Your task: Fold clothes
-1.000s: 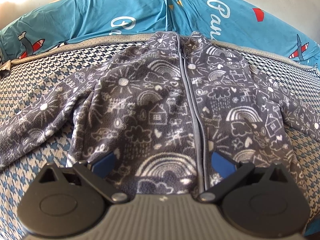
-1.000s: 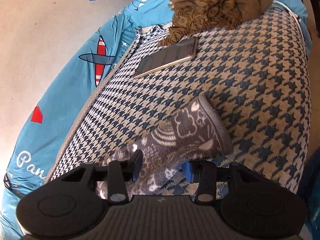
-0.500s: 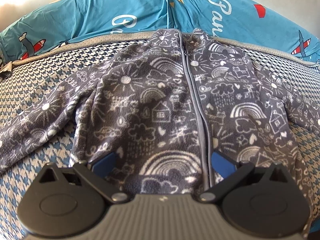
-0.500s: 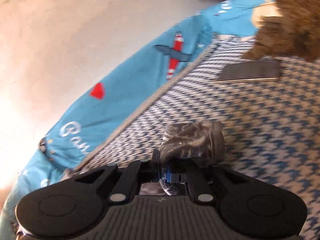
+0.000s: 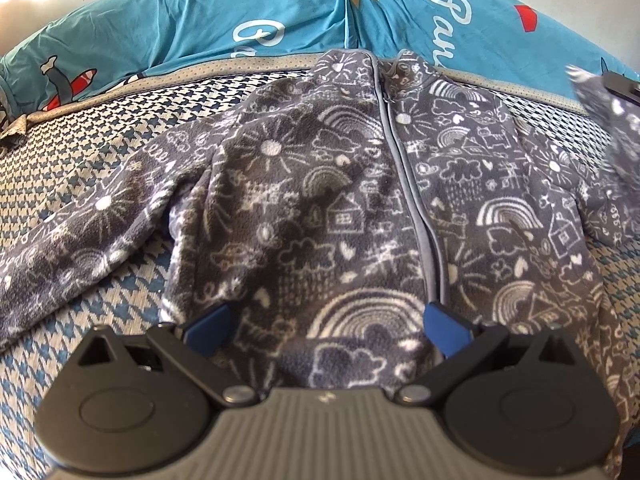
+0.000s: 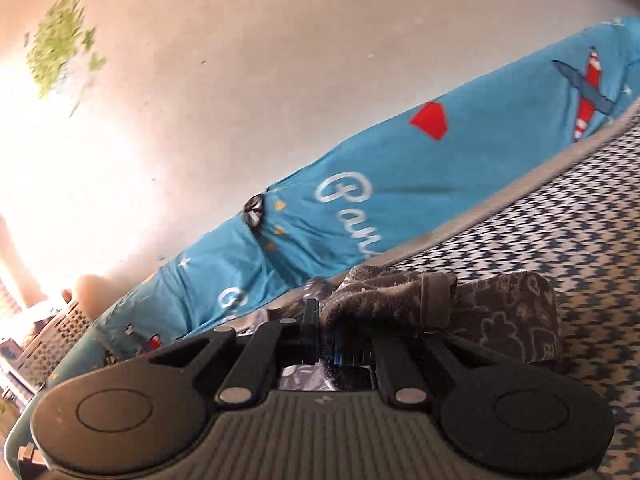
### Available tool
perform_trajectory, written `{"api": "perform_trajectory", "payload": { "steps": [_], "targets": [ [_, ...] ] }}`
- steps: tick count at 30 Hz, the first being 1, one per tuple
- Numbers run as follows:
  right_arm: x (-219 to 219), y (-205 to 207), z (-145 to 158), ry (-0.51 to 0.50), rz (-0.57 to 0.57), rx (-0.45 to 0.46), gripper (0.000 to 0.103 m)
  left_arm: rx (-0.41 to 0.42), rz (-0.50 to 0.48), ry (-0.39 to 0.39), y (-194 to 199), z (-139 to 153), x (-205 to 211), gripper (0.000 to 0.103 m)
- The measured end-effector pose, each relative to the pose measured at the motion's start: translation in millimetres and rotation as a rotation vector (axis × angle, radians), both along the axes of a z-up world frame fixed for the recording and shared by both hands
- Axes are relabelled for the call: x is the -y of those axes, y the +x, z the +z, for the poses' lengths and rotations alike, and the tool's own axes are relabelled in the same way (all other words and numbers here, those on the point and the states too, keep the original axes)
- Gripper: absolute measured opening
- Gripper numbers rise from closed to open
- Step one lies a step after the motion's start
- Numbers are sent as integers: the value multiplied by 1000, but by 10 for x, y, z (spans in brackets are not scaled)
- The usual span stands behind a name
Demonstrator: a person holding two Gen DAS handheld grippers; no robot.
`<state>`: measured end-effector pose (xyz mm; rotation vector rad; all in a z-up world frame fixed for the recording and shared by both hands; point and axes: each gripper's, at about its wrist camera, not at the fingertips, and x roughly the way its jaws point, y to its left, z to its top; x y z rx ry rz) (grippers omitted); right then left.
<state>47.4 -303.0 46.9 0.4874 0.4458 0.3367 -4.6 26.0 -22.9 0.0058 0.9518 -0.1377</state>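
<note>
Left gripper [image 5: 326,330] spread wide, holding nothing, hovering over the hem of the fleece jacket [image 5: 360,208], blue pads either side of the hem. Jacket is dark grey with white doodle print (rainbows, houses, suns, clouds), zipped up the front with a grey zipper, lying flat face-up on the houndstooth bedcover [image 5: 80,148], collar at the far edge. One sleeve stretched out flat toward the left of the left wrist view; the other sleeve [image 6: 460,312] is lifted off the cover, its cuff clamped tight in the right gripper [image 6: 328,346], fabric bunched and folded over at the jaws. Bare houndstooth open on both sides of the jacket. Behind the collar a grey piped border, then a teal quilt [image 5: 248,12] printed with red planes, stars and white cursive, partly readable as "Pan". Plain pale wall [image 6: 260,60] beyond, glare at left.
</note>
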Motion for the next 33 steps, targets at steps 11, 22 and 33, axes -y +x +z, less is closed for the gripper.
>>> {"api": "perform_trajectory", "payload": {
  "steps": [11,22,33],
  "targets": [
    [-1247,70,-287,-307,337,-12,17,-16,38,-87,-16,28,-339,103],
    [-1792,-293,-686,-687,547,-26,46,27,87,-82,-102,101,-602,103],
    [-1359,-252,-519,-558,408,-58,46,43,229,-120,-85,164,-923,103]
  ]
}}
